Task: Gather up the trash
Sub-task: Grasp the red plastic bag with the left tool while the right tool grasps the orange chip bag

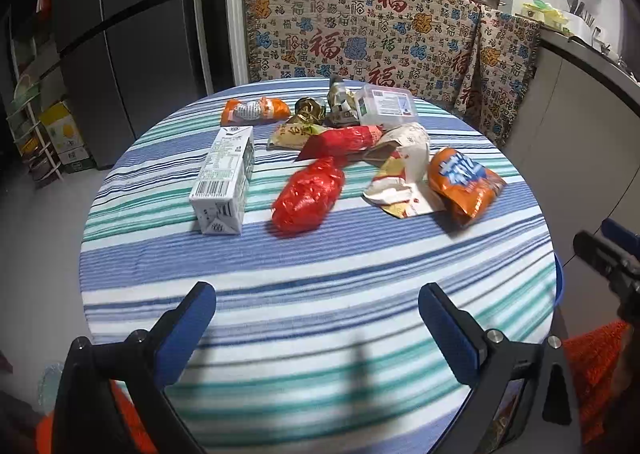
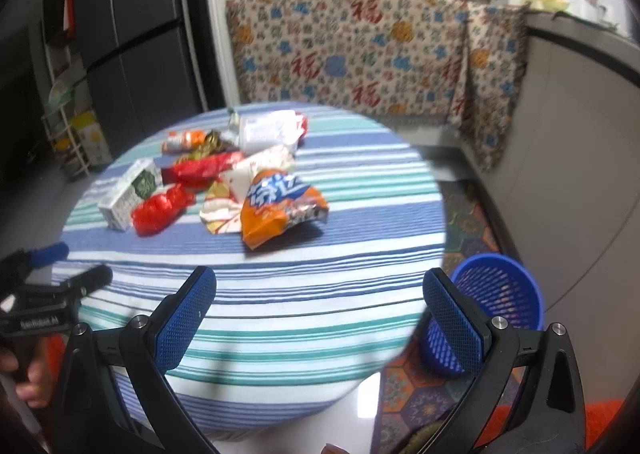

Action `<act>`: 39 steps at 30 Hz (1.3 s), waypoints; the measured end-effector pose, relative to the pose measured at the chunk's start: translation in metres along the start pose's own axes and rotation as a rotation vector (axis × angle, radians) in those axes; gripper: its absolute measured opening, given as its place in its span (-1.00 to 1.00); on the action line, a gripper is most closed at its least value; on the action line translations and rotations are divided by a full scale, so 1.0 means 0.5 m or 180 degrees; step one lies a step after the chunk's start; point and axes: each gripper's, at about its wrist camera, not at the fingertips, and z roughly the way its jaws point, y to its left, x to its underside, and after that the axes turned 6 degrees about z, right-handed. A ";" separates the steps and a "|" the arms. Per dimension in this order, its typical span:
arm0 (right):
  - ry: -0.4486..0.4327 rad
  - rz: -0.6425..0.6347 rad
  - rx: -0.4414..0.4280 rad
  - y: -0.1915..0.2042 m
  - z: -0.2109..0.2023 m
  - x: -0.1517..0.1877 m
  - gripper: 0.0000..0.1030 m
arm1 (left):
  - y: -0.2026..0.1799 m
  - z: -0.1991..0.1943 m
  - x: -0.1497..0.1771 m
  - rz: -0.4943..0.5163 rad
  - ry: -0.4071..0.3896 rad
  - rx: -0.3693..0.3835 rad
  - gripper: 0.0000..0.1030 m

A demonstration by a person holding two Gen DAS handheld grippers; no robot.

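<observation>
We see the left gripper [image 1: 316, 314] at the bottom of its frame: black arms, blue textured pads [image 1: 188, 328], silver screws. The right gripper [image 2: 320, 310] looks the same. At lower left of the right view, a bare-skinned hand [image 2: 30, 378] and white lettering on black housing.

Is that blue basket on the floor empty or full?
Empty, as far as shows: the blue basket stands upright, with only bare mesh visible inside.

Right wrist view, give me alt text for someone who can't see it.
An open gripper hovers over a round striped table strewn with wrappers, an orange snack bag nearest. A blue basket stands on the floor, right of the table.
</observation>
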 end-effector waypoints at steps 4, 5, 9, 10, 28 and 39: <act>0.0101 -0.0065 -0.0063 0.007 0.039 -0.009 1.00 | 0.017 0.027 -0.041 0.0092 -0.0003 0.0203 1.00; 0.0113 -0.0085 -0.0080 0.010 0.048 -0.013 1.00 | 0.019 0.037 -0.051 0.0125 0.0010 0.0233 1.00; 0.0147 -0.0253 -0.0200 0.028 0.095 -0.033 1.00 | 0.018 0.086 -0.100 0.0301 -0.0003 0.0310 1.00; 0.0167 -0.0288 -0.0232 0.034 0.109 -0.036 1.00 | 0.014 0.094 -0.108 0.0332 -0.0001 0.0315 1.00; 0.0438 -0.0232 0.0186 -0.070 0.248 -0.080 0.99 | 0.020 0.205 -0.130 0.0428 0.0225 0.0393 0.97; 0.0725 -0.0145 -0.0373 -0.074 0.217 -0.052 0.99 | -0.016 0.172 -0.082 0.0571 0.0452 0.0867 -0.31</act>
